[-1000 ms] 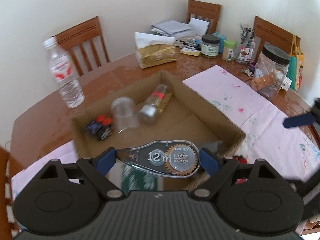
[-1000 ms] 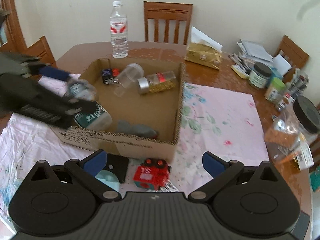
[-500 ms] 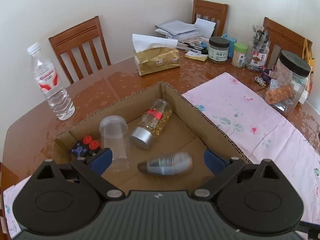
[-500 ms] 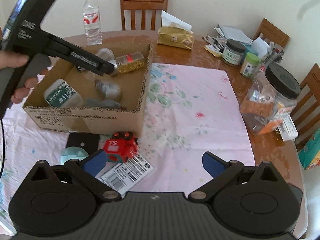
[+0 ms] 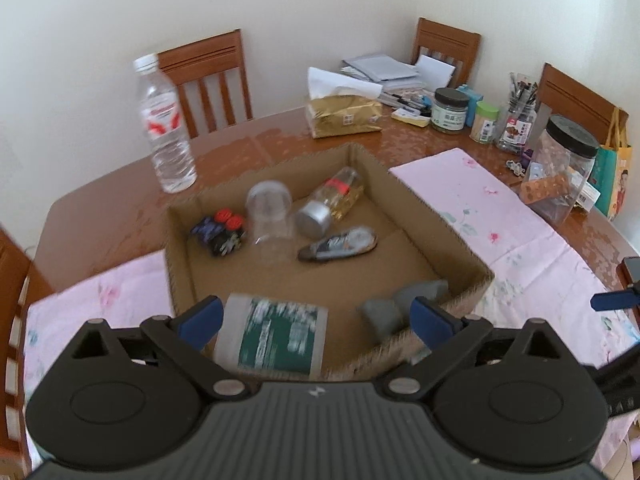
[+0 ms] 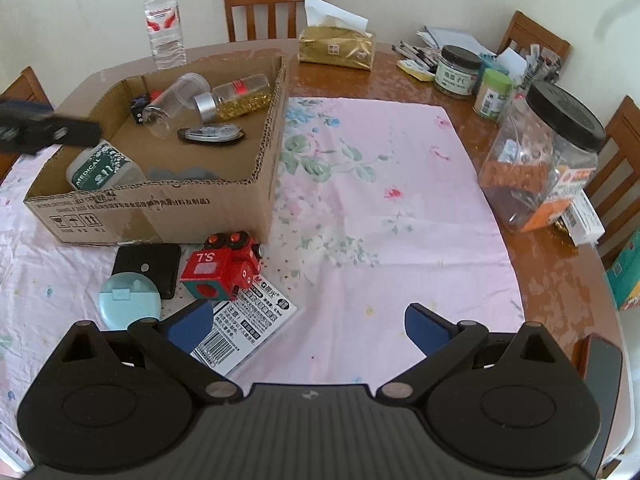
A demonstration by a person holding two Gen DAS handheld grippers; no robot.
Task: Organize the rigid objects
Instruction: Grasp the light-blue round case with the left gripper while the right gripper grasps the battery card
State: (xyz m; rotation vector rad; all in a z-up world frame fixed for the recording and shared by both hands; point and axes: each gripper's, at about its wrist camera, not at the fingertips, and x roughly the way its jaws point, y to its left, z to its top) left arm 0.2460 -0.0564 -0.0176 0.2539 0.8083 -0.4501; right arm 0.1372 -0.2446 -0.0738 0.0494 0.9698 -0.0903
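Both tongs spread w/ nothing pinched; risk: right tongs [image 6: 308,322] going for red toy train [image 6: 224,266] snag box [image 6: 264,184] wall or nudge blue round case [image 6: 129,300]; left tongs [image 5: 316,318] just opened wider, hanging over the box.

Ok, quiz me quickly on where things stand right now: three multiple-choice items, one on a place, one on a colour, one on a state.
1. Where does the correction tape lie?
A. inside the cardboard box
B. on the pink cloth
C. beside the water bottle

2. What colour is the toy train in front of the box?
A. blue
B. red
C. yellow

3. How is the right gripper?
A. shut on the toy train
B. shut on a card
C. open, holding nothing

Answers:
1 A, it rests on the box floor near the gold-filled bottle.
2 B, its body is red and it stands on the cloth outside the box.
3 C, its blue pads stand far apart with only cloth and a printed card below them.
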